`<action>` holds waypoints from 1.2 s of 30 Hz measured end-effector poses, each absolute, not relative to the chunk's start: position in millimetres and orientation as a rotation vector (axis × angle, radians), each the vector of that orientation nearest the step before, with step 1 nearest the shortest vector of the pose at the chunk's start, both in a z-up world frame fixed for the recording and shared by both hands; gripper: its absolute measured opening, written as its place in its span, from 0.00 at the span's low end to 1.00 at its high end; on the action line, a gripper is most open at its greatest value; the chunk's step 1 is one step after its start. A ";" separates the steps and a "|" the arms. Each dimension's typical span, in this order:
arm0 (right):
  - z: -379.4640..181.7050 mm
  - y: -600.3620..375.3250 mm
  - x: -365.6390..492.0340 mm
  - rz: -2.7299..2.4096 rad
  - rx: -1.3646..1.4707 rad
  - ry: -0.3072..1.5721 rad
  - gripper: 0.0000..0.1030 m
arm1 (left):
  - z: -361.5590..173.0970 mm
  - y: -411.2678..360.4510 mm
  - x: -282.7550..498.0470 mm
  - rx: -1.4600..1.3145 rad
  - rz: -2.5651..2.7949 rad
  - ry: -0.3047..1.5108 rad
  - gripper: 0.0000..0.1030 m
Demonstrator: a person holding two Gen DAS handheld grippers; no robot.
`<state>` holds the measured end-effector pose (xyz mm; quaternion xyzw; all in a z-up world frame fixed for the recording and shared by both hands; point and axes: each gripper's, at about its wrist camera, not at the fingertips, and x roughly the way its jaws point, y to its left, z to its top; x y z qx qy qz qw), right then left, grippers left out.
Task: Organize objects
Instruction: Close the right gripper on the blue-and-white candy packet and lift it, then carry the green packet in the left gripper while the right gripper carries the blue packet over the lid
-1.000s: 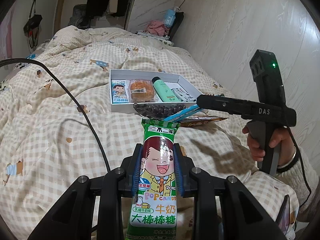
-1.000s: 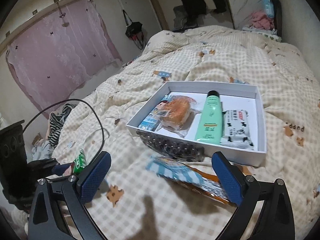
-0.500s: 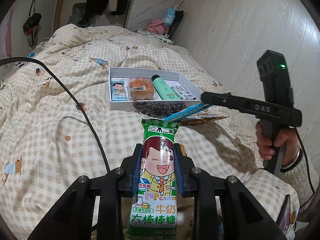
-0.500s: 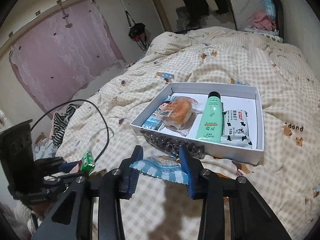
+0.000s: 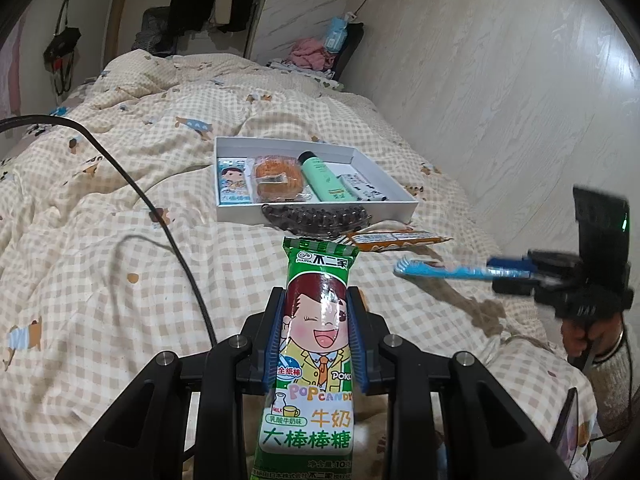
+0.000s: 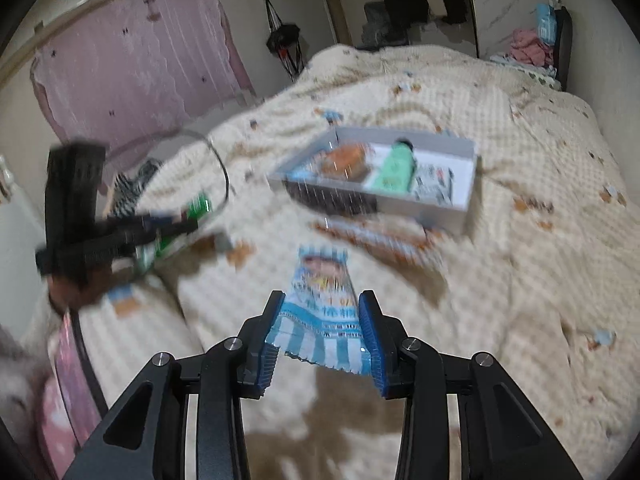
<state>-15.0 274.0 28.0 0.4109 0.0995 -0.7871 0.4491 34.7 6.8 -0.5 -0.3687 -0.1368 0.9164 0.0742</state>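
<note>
While your left hand-held gripper sits narrowly closed on the green candy packet, your right hand-held gripper, wide open over the bed a second ago, has clamped the blue striped packet and lifted it clear; its jaws are easing apart slightly with the packet between the pads. That leaves two packets in hand to store. At twelve o'clock, the white box holds a blue packet, a wrapped bun, a green tube and a black-and-white packet. A dark tray and an orange packet lie just outside.
</note>
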 end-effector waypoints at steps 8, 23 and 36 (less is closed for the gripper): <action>28.3 294.4 -25.0 -1.917 1.034 0.169 0.68 | 2.5 9.0 37.8 -1.074 2.754 -0.407 0.31; -6.9 203.8 -39.1 -1.867 1.079 0.488 0.31 | 0.5 7.2 36.1 -1.081 2.755 -0.416 0.31; 70.8 230.7 -8.0 -1.869 0.818 0.119 0.31 | 1.1 5.4 36.9 -1.072 2.778 -0.436 0.31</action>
